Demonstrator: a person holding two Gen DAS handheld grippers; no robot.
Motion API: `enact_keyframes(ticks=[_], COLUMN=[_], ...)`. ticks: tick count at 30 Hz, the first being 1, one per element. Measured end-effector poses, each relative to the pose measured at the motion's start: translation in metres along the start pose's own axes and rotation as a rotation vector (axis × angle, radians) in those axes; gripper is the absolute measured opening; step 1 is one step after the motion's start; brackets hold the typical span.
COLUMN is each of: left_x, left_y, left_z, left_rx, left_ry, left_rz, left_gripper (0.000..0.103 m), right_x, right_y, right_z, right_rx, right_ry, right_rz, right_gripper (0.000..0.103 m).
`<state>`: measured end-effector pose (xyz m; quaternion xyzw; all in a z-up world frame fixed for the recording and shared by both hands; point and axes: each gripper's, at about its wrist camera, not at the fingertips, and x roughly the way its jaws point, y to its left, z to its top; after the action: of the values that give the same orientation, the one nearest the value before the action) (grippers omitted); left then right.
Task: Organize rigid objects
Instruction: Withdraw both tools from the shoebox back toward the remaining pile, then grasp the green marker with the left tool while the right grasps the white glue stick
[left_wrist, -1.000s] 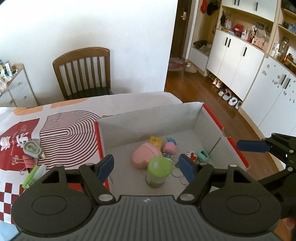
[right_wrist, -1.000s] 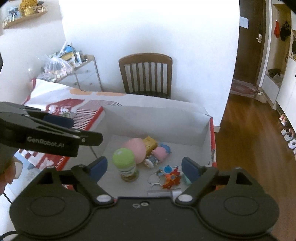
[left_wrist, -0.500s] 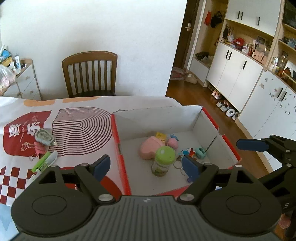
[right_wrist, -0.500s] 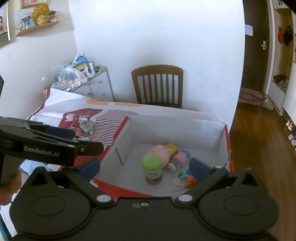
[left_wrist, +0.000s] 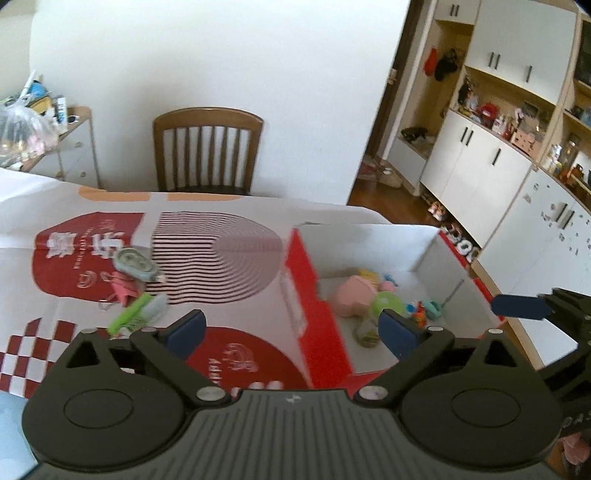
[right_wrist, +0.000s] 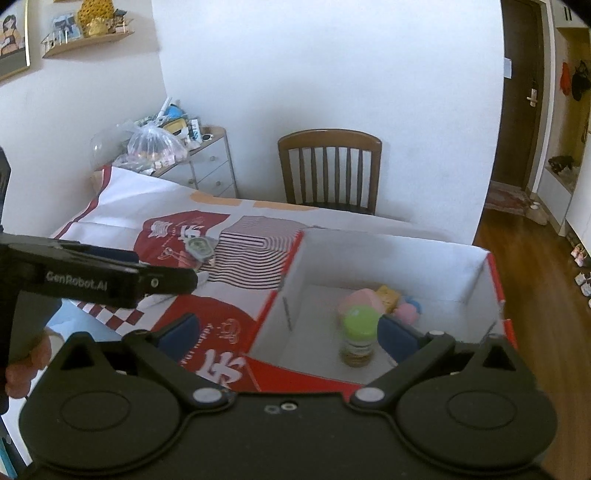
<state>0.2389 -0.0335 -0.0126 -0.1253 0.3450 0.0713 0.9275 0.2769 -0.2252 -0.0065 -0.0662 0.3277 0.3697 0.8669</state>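
Both my left claw (left_wrist: 291, 328) and right claw (right_wrist: 286, 332) hung spread and empty above the desk (left_wrist: 229, 314), the green-capped jar (right_wrist: 358, 336) upright inside the box (right_wrist: 388, 251) by my right fingertip.

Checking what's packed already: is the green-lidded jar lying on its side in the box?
No, the green-lidded jar stands upright on the floor of the box, lid on top.

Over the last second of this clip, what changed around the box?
Both grippers pulled back and swung left, away from the box: the left gripper now hangs over the tablecloth by the loose items, the right gripper over the box's left wall. Both sets of jaws stayed open and empty. The green-lidded jar, pink case and small toys stayed put inside.
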Motion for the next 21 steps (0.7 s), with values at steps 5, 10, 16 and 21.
enact_keyframes(ticks=[5,10,16,21], left_x=[-0.003,0.002,0.015,0.029], left_y=[0.045,0.096,0.148,0.175], left_z=[-0.003,-0.006,-0.010,-0.015], left_rx=[0.006,0.027,0.033,0.082], left_ry=[-0.010,0.004,-0.007,-0.015], left_rz=[0.045,0.082,0.120,0.156], left_gripper=[0.100,0.100,0.100,0.100], right_x=[0.015,0.036,0.065,0.096], right_y=[0.034,0.068,0.111,0.131], right_z=[0.003,0.008,0.017,0.023], right_rx=[-0.001,-0.008,-0.061,-0.046], right_ry=[0.018,0.039,0.055,0.085], right_rz=[-0.002,0.003,-0.004,-0.030], right_gripper=[0.102,0.102,0.102,0.102])
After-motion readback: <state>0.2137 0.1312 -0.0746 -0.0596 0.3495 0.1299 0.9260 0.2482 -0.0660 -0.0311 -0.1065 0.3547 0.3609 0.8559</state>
